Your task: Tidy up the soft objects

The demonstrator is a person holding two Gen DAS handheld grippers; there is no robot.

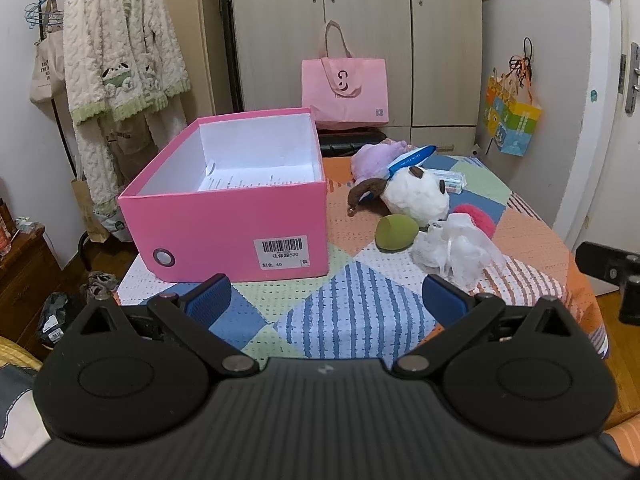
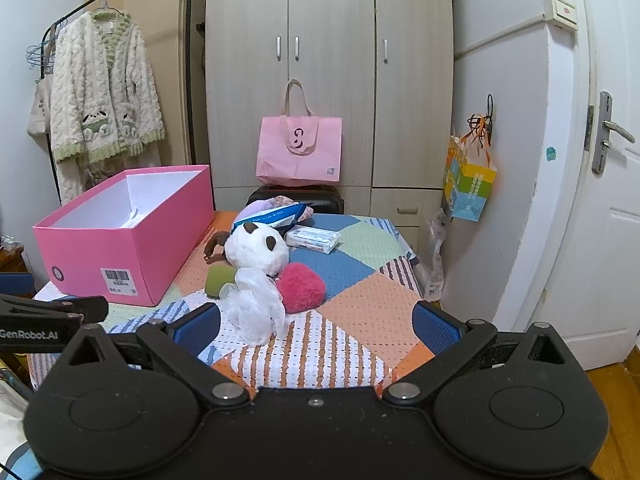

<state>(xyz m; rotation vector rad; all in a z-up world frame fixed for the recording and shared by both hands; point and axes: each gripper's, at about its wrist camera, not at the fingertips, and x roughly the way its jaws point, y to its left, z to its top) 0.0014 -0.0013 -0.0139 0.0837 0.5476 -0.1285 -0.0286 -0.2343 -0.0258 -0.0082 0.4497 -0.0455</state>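
I held both grippers wide apart and empty: the left gripper (image 1: 326, 298) near the pink box (image 1: 240, 216), the right gripper (image 2: 316, 320) just short of the white mesh puff (image 2: 254, 308). For a clean pick, I judged the puff should be pinched at its bunched centre. It lay crumpled, touching the red pompom (image 2: 302, 286), right of the box.
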